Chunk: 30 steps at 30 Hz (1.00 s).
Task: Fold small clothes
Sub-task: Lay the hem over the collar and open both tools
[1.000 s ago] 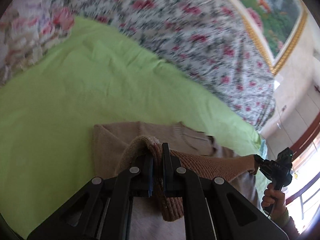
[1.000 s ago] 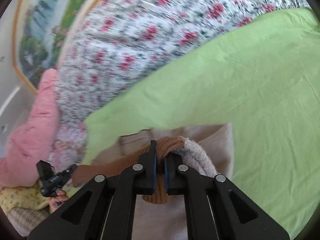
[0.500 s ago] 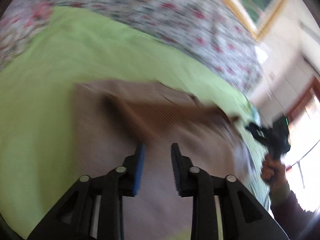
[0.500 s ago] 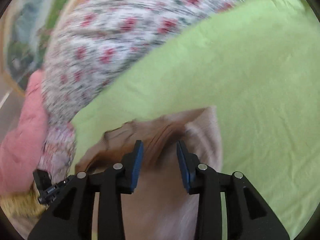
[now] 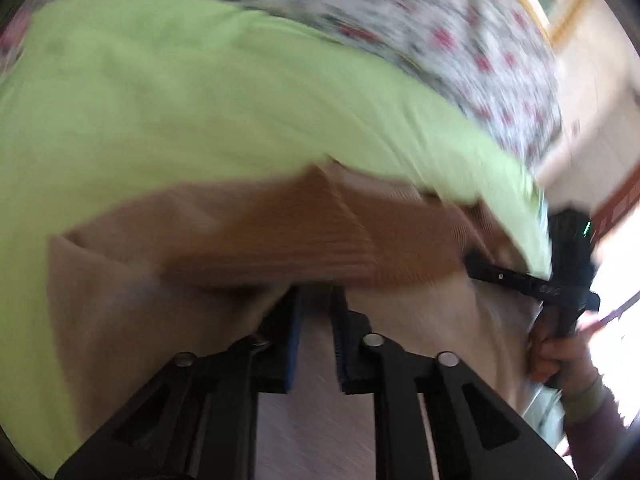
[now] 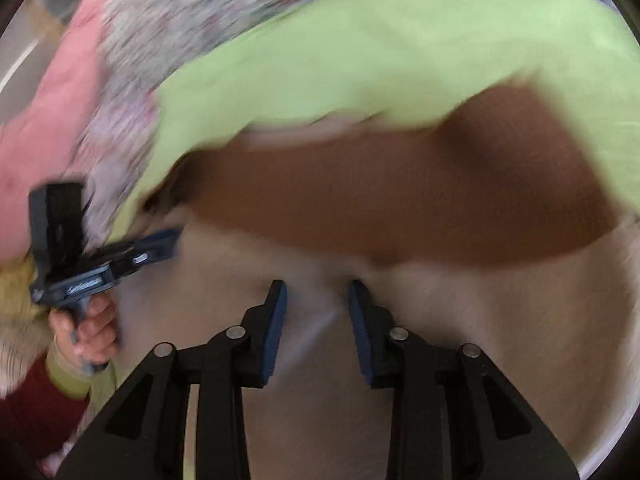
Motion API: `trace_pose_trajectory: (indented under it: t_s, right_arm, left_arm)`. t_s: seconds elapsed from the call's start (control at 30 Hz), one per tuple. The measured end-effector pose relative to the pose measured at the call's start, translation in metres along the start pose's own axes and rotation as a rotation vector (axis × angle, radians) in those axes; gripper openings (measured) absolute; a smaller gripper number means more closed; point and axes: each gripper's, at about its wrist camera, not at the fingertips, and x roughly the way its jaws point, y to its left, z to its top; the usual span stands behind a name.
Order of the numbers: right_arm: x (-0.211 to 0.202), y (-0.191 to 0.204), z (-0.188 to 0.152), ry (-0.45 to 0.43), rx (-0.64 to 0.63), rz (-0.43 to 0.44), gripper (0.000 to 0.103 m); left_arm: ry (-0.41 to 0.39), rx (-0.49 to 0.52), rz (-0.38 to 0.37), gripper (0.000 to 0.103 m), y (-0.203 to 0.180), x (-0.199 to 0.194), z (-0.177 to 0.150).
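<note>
A small beige knit sweater (image 5: 120, 300) lies on the green sheet (image 5: 200, 100), with its brown ribbed band (image 5: 300, 232) laid across the body. My left gripper (image 5: 318, 296) hovers low over the beige knit just short of the band. Its jaws are closing to a narrow gap, and I see no fabric pinched between them. In the right wrist view the brown band (image 6: 400, 200) crosses the beige body (image 6: 480, 320). My right gripper (image 6: 318, 288) stands wider over the beige knit, its jaws closing slightly with nothing gripped. Both views are motion-blurred.
A floral quilt (image 5: 400, 8) borders the far side of the green sheet (image 6: 400, 40). A pink blanket (image 6: 48, 100) lies beyond the sheet's left end. Each view shows the person's other hand (image 5: 560, 356) (image 6: 92, 328) holding the opposite gripper at the sweater's edge.
Both grippers were shut on the brown band a second ago and have let it go. The band now lies over the beige body. Both grippers sank closer to the knit, and the left jaws narrowed.
</note>
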Motion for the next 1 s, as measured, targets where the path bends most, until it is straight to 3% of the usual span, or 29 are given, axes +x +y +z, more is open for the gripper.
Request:
trace_pose_trajectory:
  t_s: [0.07,0.17,0.27,0.37,0.53,0.8,0.87,1.0]
  right_arm:
    - [-0.009,-0.033,0.009,-0.091,0.144,-0.027,0.021]
    - [-0.036,-0.063,0.003,-0.23,0.309,-0.023,0.02]
    - [-0.058,-0.073,-0.014,-0.295,0.363,-0.041,0.023]
    - [-0.079,-0.065,-0.032,-0.308,0.347,-0.068,0.025]
    - [-0.099,-0.036,-0.071,-0.316,0.349,-0.021,0.037]
    - [-0.135,-0.008,-0.156,-0.31,0.332,-0.037,0.042]
    - [-0.143,-0.003,-0.178,-0.304,0.329,-0.046,0.045]
    - [-0.15,0.008,-0.206,-0.294,0.33,-0.065,0.047]
  left_arm:
    - [-0.063,-0.103,0.019,0.015,0.028,-0.006,0.009]
    - [-0.138,-0.243,0.032,0.012,0.062,-0.023,0.007]
    - [-0.166,-0.301,0.025,0.012,0.08,-0.035,-0.004]
    - [-0.181,-0.296,0.046,0.013,0.074,-0.054,-0.017]
    - [-0.181,-0.235,0.063,0.018,0.038,-0.086,-0.055]
    - [-0.174,-0.189,0.064,0.023,-0.008,-0.134,-0.155]
    - [-0.168,-0.201,0.053,0.035,-0.015,-0.142,-0.179]
    - [-0.155,-0.216,0.07,0.039,-0.03,-0.156,-0.222]
